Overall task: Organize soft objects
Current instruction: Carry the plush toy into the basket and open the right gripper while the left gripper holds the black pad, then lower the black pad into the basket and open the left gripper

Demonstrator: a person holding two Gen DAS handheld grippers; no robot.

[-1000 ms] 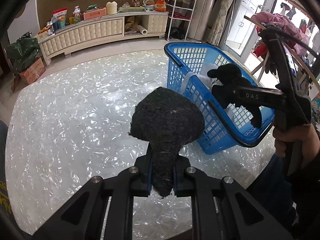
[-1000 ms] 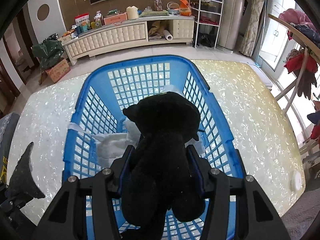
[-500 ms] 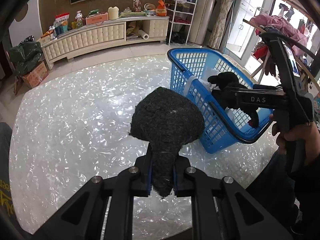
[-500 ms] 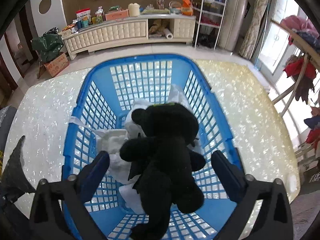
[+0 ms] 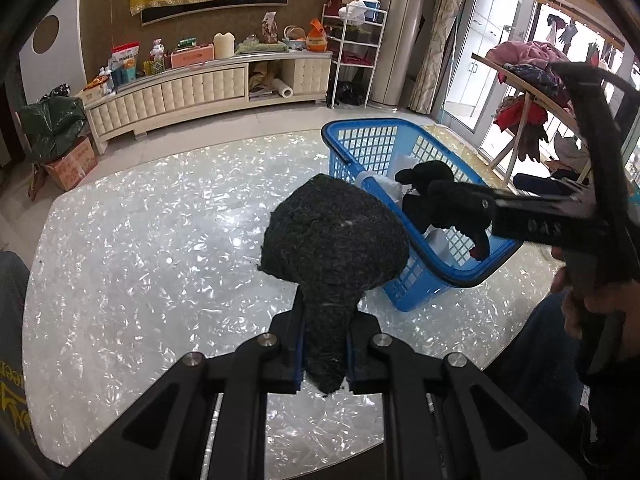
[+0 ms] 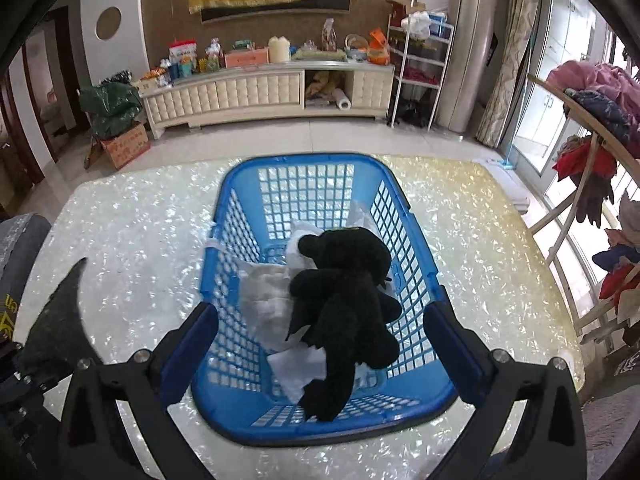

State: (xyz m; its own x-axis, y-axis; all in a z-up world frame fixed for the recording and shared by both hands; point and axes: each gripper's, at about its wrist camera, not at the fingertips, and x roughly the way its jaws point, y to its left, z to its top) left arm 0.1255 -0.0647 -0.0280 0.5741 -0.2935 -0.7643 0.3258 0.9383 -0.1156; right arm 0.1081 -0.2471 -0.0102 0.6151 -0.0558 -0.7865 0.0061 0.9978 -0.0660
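Living room, table with a pearly white mosaic top [image 6: 480, 248]; cream sideboard [image 6: 260, 92] along the far wall at 12 o'clock, clothes rack [image 6: 592, 128] at 3 o'clock. Blue plastic basket [image 6: 416, 276] stands on the table, lattice walls, upright. Inside it: black plush toy [image 6: 344, 300] lying on crumpled white cloth [image 6: 264, 296], head toward the far wall of the basket, legs toward the near rim at 6 o'clock. Right gripper [image 6: 320, 332] hangs above the basket's near end, jaws spread as wide as they go, blue pads to either side of the plush and clear of it; nothing between them is gripped. In the left wrist view the right gripper comes in from 3 o'clock over the basket, a hand [image 5: 592, 300] on its handle. Left gripper [image 5: 324, 352] is above the bare tabletop to the left of the basket, jaws nearly together and clamped on the narrow lower part of a dark, coarse, fuzzy soft object [image 5: 336, 236]; its wide rounded part bulges out beyond the fingertips, overlapping the basket's near corner in view. Whether it touches the basket cannot be told.
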